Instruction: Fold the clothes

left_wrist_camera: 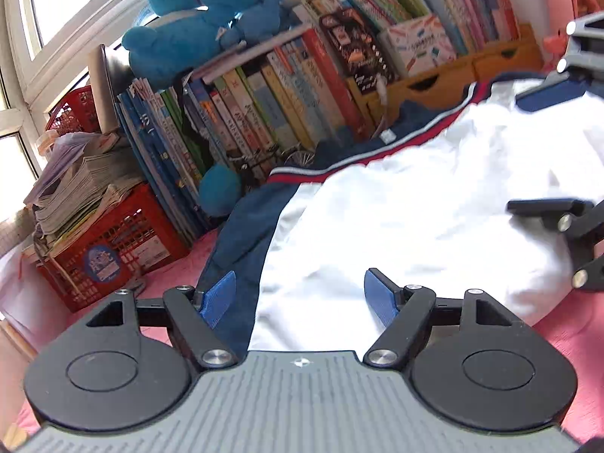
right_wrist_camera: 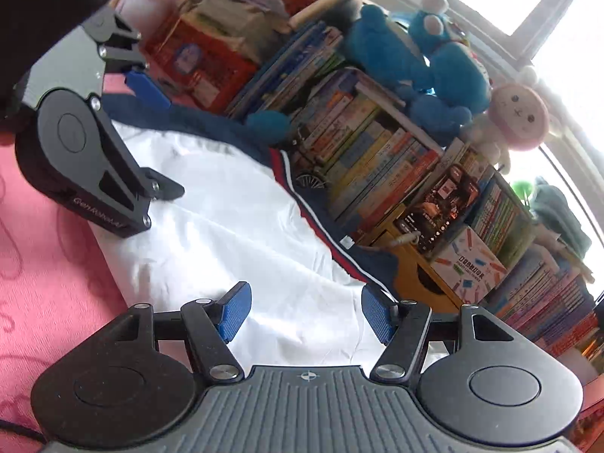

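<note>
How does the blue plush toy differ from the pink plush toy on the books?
The blue plush toy is larger than the pink plush toy. The blue one is deep blue with white eyes bulging on top; the pink one has a pale round face with a pink rim. Both sit on top of the books near the window.

- "GenRobot.AI" is printed in pale letters along the black side plate of the left gripper [right_wrist_camera: 149,134], as seen from the right wrist view
- Chinese characters are printed on the white box with coloured pencils [right_wrist_camera: 467,261], too blurred to be read
- Titles on the book spines [left_wrist_camera: 264,113] cannot be made out
</note>
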Action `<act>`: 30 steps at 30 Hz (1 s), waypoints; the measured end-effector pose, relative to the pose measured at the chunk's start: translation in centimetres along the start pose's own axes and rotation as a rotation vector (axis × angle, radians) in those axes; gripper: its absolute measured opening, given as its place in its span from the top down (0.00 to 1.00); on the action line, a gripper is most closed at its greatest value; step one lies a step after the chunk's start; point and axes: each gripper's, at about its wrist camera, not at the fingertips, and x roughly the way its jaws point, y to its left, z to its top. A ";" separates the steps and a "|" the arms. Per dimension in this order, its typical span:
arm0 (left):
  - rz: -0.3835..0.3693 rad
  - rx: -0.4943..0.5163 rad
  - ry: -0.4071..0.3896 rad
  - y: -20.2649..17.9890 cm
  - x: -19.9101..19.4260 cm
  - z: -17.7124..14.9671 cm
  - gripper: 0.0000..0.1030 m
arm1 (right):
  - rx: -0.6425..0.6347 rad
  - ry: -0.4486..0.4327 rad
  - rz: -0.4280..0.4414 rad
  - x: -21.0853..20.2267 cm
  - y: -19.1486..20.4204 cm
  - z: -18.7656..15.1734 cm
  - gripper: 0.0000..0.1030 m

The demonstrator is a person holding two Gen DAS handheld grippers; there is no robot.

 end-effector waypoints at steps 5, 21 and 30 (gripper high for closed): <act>0.036 -0.051 0.078 2.4 2.0 -1.1 0.23 | 0.060 0.194 -0.147 1.1 -3.7 -5.6 0.47; 0.126 -0.033 0.071 4.5 3.0 -1.9 0.03 | 0.159 0.344 -0.315 -0.2 -8.8 -12.9 0.52; -0.125 -0.147 -0.166 4.2 -2.0 1.1 0.19 | 0.734 0.080 0.045 -2.9 -12.6 -8.2 0.46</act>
